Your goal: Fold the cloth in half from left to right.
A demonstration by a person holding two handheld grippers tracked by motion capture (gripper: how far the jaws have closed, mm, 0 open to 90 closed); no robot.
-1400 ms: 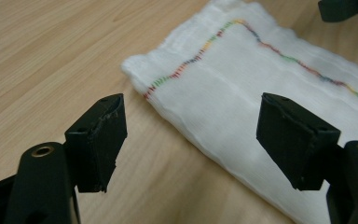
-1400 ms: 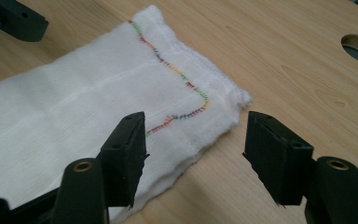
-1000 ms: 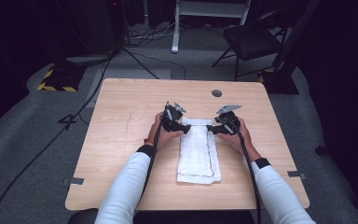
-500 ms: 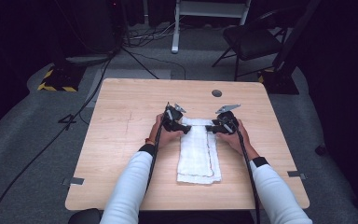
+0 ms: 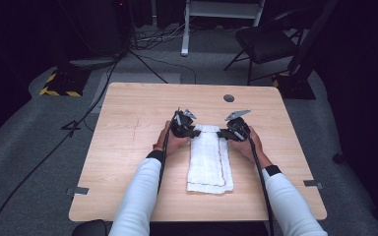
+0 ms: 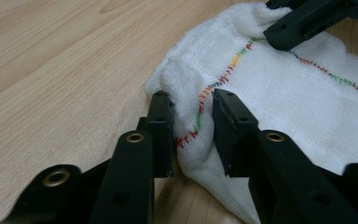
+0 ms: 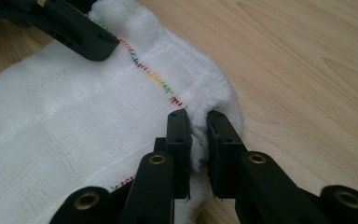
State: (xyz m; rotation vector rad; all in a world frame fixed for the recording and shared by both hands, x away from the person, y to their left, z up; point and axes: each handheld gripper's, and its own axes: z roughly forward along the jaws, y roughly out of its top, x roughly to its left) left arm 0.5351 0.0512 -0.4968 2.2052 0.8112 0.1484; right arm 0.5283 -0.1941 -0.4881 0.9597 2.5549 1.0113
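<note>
Cloth (image 5: 209, 160) lies at the centre of the high view, a white folded strip running from mid-frame down toward the lower edge of the desk (image 5: 128, 147), with a line of coloured stitching along its right side.

Your left hand-held gripper (image 5: 193, 132) sits at the cloth's upper left corner in that view, and your right hand-held gripper (image 5: 221, 133) at its upper right corner, the two facing each other across the top edge. Your hands wrap each tool from below, white sleeves (image 5: 140, 196) coming up from the bottom of the frame.

In the left gripper view, your left hand-held gripper (image 6: 193, 126) has its jaws drawn in on a bunched fold of the cloth (image 6: 279, 102), pinched at centre frame with the stitched seam (red, green, orange thread) running between them. The other tool's black jaw touches the cloth at the upper right of that frame.

In the right gripper view, your right hand-held gripper (image 7: 196, 140) is closed narrow on the cloth's (image 7: 74, 116) rounded corner, just right of centre, a thin ruck of fabric caught between the jaws. The left tool's jaw rests on the cloth at the upper left there.

A small dark round fitting (image 5: 229, 98) sits in the desk near its upper right edge.
</note>
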